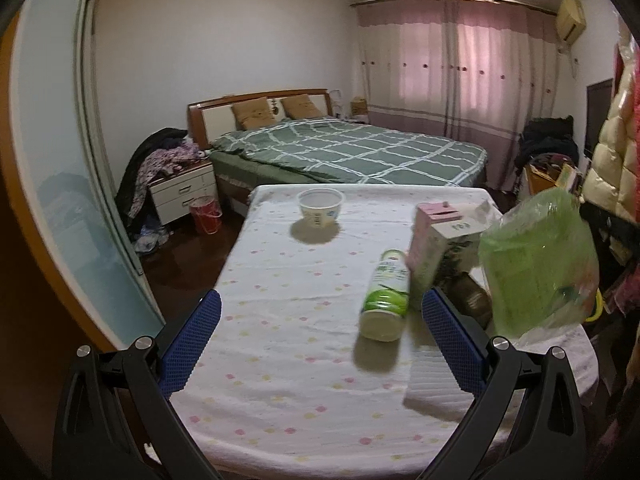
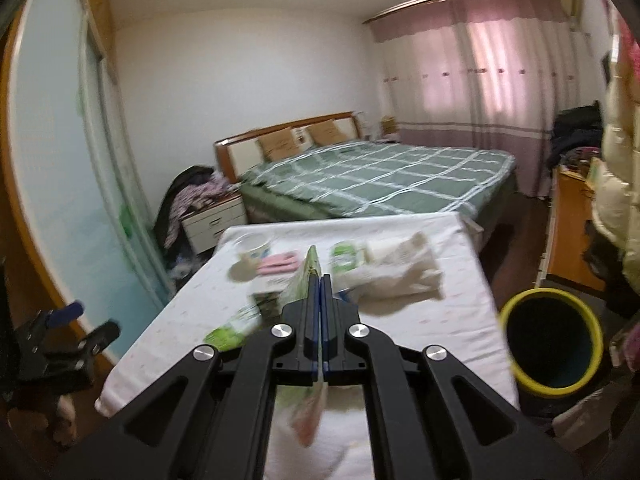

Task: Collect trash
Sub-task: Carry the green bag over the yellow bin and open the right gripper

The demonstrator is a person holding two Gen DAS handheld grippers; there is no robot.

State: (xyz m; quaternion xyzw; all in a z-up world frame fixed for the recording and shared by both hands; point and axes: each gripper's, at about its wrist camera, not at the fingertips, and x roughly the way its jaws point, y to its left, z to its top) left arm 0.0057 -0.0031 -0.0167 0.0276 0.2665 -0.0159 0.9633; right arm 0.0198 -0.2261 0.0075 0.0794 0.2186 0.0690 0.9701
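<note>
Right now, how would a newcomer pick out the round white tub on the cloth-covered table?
Start at the green checked bed, then come to the floral-clothed table at its foot. The open white plastic tub stands alone near the table's far edge, upright, unlike the lying green-and-white bottle and pink carton.

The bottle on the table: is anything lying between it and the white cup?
No. In the left wrist view, only bare dotted tablecloth stretches between the lying bottle and the upright white cup.

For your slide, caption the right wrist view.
Right hand-held gripper shut on a green wrapper above the table, beside the bin.
</note>
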